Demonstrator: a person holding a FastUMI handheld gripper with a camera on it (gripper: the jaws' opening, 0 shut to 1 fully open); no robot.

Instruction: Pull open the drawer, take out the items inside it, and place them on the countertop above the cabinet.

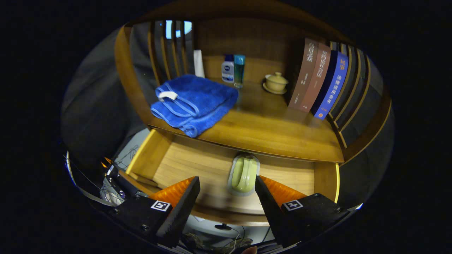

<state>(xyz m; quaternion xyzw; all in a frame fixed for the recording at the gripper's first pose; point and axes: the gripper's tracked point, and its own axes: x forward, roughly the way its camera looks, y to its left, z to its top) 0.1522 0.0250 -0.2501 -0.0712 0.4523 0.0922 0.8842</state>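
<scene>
Your gripper (227,183) hangs over the pulled-out wooden drawer (197,165) with its fingers spread wide, holding nothing. On the drawer's smooth plank floor lies a glossy, ridged pale-green oblong item (243,173), just ahead of the fingers, nearer the right one. Behind the drawer, the wooden countertop (268,127) carries a folded, fluffy blue towel (194,102).

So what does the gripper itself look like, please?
The gripper has two wedge-shaped fingers that narrow toward their tips. Each finger sits on a dark, blocky base, and each base carries a small square black-and-white marker. Screw heads show on the bases. No cable can be traced to the gripper.
</scene>
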